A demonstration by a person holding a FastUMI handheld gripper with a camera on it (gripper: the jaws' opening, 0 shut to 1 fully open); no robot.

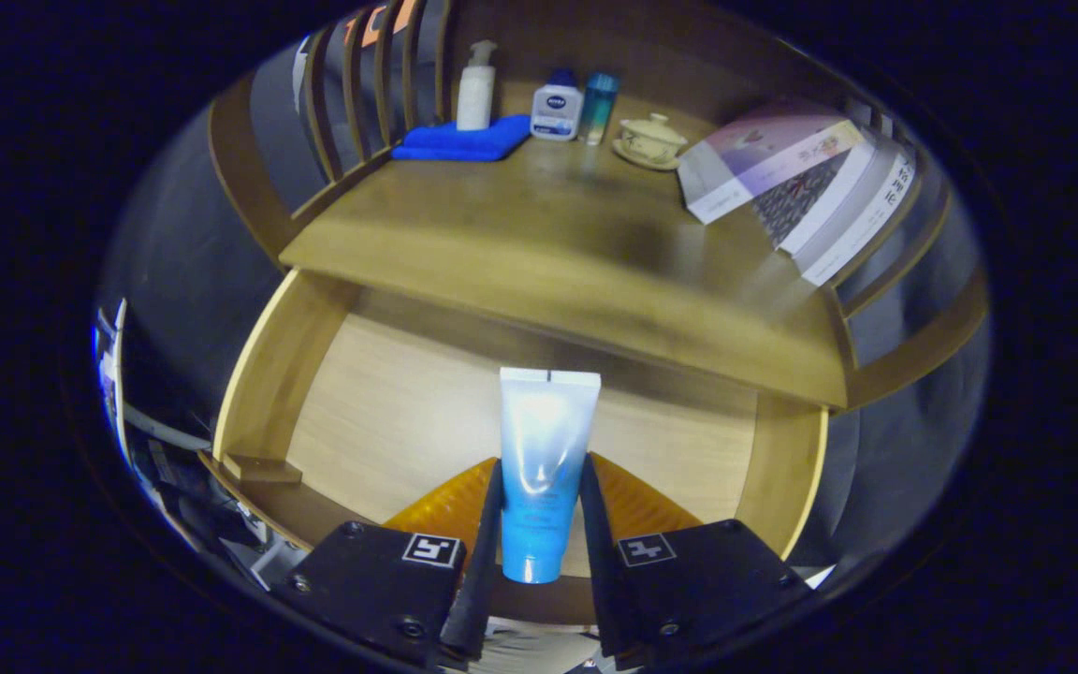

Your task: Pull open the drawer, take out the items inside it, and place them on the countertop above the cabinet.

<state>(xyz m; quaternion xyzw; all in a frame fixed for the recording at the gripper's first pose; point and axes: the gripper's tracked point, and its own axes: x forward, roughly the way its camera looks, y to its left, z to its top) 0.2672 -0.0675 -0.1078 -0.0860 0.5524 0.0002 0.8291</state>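
— Where's the tube (544, 468)?
— Between the hand-held gripper (539, 534) fingers, both pressing it, over the open drawer (389, 412).
— And the counter (539, 243)?
— Beyond: cloth (460, 140) under pump bottle (476, 89) left, books (801, 183) right

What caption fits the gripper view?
Gripper shut on a blue tube above the open drawer, below the countertop.

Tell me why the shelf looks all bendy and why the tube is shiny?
Gripper view: the fisheye lens curves the countertop and the drawer; light glares white off the tube, held between the gripper fingers; the books look slightly blurred.
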